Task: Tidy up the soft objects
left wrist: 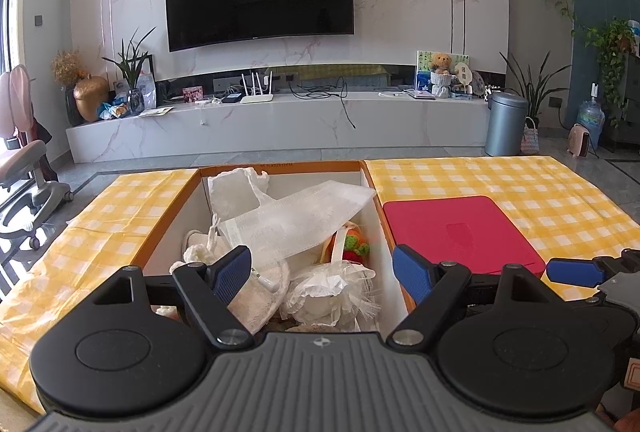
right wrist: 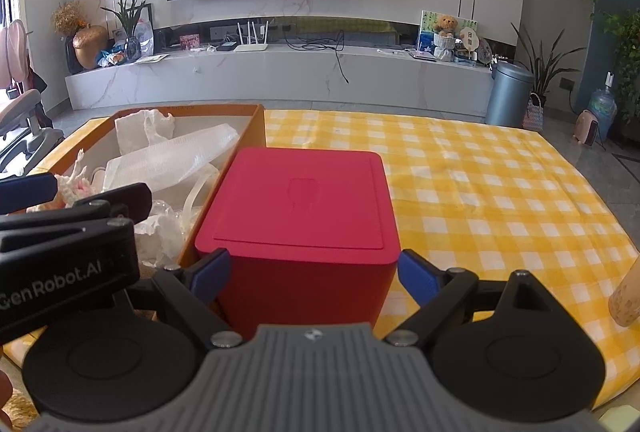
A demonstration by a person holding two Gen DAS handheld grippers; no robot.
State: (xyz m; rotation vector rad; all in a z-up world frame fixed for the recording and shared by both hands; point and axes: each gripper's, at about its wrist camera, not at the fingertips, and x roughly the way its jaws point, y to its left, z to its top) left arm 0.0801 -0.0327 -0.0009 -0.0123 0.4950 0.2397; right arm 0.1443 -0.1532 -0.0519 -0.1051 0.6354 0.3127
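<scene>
We hold our left gripper [left wrist: 322, 274] over the open cardboard box [left wrist: 170, 222], its two blue pads [left wrist: 232, 274] spread wide with nothing between them. Neither pad touches anything we can make out; the left pad hangs just above the pile inside, the right one over the box's right wall.

The box is full of soft things: a long white foam sheet [left wrist: 296, 222] lying slantwise across the top, a piece of white foam netting [left wrist: 236, 187] at the back, crumpled clear plastic wrapping [left wrist: 332, 290] near the front, and an orange and green knitted toy [left wrist: 354, 244] half buried to the right. All of it sits inside the box, which rests on the yellow checked tablecloth [left wrist: 520, 183].

Our right gripper [right wrist: 314, 274] is spread about as wide as the red box [right wrist: 298, 199], with one blue pad on either side of that box's near face. The left pad looks to be right against the box's corner, the right pad just beside it; we cannot tell whether either presses on it. The red box stands closed, touching the cardboard box's right wall. A tan bottle [right wrist: 626, 296] shows at the right edge.
</scene>
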